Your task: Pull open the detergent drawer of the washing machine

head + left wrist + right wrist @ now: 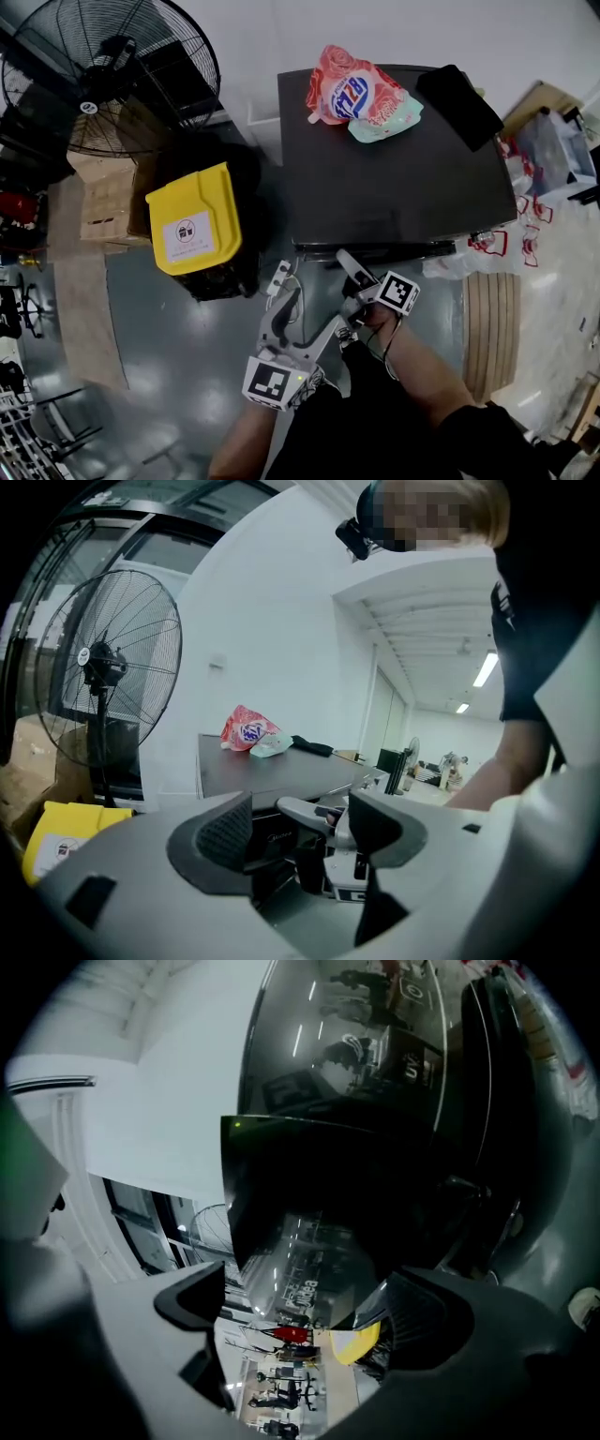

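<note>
the black washing machine is standing ahead, with a pedestal fan and yellow bin sitting clear at its left. its detergent drawer, seemingly the glossy branded front panel, is looking shut. the right gripper is facing it, jaws wide and empty, probably lining up a pull. the left gripper is hanging back, open and empty. a detergent pouch is lying on top.

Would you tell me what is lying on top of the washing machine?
On the machine lie a red-and-pink pouch, a pale green item tucked against it, and a flat black object at the far right corner. Anything beneath the pouch is covered.
</note>
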`<move>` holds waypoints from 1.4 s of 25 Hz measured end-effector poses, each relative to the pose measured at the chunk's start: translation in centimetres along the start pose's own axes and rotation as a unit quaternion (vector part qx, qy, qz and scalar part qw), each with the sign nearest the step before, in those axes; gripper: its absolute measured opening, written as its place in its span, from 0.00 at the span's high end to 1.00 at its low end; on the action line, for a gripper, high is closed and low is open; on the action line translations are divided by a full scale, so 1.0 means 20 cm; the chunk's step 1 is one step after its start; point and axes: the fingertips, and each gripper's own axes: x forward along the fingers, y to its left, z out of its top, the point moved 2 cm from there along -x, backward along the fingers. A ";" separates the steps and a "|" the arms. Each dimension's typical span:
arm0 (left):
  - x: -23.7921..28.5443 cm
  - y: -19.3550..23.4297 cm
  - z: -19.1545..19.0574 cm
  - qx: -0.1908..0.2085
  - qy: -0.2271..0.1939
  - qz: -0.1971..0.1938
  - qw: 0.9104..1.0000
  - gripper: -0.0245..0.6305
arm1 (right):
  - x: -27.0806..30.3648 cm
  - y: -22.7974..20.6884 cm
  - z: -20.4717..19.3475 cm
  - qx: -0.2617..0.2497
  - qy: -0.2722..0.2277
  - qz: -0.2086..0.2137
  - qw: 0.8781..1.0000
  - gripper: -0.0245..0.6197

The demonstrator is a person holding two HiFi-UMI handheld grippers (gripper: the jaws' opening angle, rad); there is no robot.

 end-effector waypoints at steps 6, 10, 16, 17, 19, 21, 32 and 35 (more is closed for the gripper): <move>0.00 0.00 -0.01 -0.001 0.004 0.000 1.000 0.51 | 0.01 -0.04 -0.01 0.039 -0.008 -0.022 0.999 0.19; -0.01 0.00 -0.01 0.001 0.004 0.000 1.000 0.51 | 0.00 -0.03 -0.02 0.036 -0.008 -0.028 0.999 0.20; -0.03 -0.02 -0.01 0.003 0.002 -0.003 1.000 0.51 | 0.00 -0.03 -0.02 0.040 -0.017 -0.027 0.999 0.22; -0.04 -0.02 0.00 0.004 0.003 -0.004 1.000 0.51 | 0.00 -0.03 -0.02 0.040 -0.018 -0.027 0.999 0.22; -0.05 -0.03 0.00 0.004 0.003 -0.004 1.000 0.51 | 0.00 -0.03 -0.02 0.040 -0.017 -0.026 0.999 0.22; -0.07 -0.04 0.00 0.005 0.001 -0.004 1.000 0.51 | -0.01 -0.03 -0.04 0.038 -0.016 -0.028 0.999 0.22; -0.21 -0.12 -0.03 0.006 -0.004 -0.011 1.000 0.51 | -0.13 -0.01 -0.13 0.039 -0.030 -0.025 0.998 0.22; -0.26 -0.15 -0.04 0.008 -0.005 -0.016 1.000 0.51 | -0.18 -0.02 -0.16 0.039 -0.038 -0.026 0.998 0.22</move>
